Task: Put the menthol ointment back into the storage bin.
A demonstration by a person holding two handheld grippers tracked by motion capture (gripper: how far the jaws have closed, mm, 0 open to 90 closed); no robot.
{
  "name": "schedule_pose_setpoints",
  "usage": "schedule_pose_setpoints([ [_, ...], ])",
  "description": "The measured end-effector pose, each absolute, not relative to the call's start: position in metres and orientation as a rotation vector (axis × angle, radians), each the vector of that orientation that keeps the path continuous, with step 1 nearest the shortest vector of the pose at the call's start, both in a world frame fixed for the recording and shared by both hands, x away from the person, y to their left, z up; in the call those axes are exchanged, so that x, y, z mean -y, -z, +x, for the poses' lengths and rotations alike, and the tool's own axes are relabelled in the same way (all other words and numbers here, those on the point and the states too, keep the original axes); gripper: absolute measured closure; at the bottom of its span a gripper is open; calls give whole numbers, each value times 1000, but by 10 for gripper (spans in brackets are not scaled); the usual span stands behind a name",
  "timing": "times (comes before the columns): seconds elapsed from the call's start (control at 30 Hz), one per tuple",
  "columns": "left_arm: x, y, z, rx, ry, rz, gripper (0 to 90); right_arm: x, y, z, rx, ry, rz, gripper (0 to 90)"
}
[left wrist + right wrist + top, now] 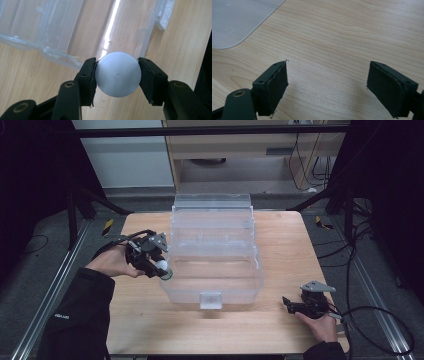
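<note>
A white ball (pixel 118 74) sits squeezed between both pads of my left gripper (pixel 117 75). In the high view that left gripper (pixel 161 266) holds the ball (pixel 161 265) at the left rim of a clear plastic box (pixel 215 270) with its lid swung open at the back. In the left gripper view the box wall (pixel 50 30) lies just beyond the ball. My right gripper (pixel 289 304) rests low over the wooden table (pixel 280 240) at the front right, jaws wide apart with nothing between them; its fingertips (pixel 273 87) frame bare wood.
The box's front latch (pixel 210 299) faces the person. A corner of the clear box (pixel 234 22) appears at the upper left of the right gripper view. Cables (pixel 370 320) trail off the table's right side. Metal rails (pixel 55 285) run along both sides of the table.
</note>
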State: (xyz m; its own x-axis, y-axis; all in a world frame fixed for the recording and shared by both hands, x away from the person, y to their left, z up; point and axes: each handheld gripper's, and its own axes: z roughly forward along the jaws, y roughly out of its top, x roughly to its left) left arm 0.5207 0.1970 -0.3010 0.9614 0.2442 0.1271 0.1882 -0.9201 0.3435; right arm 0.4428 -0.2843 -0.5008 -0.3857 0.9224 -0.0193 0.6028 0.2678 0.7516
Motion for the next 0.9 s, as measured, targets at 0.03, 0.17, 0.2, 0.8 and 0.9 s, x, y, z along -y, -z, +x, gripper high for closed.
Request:
schedule_pose_setpoints([
  [0.03, -196, 302, 521, -316, -236, 2780, 503, 284, 501, 443, -2084, -929, 1377, 169],
  [0.17, -191, 306, 524, -312, -223, 2778, 503, 284, 501, 443, -2087, -929, 1380, 169],
  [0.2, -190, 307, 524, -313, -221, 2780, 503, 284, 501, 443, -2086, -930, 1378, 169],
  [0.8, -180, 340, 537, -334, -156, 2811, 503, 284, 502, 443, -2093, -928, 1373, 170],
  [0.9, -180, 345, 539, -338, -147, 2817, 503, 284, 502, 443, -2095, -928, 1374, 170],
])
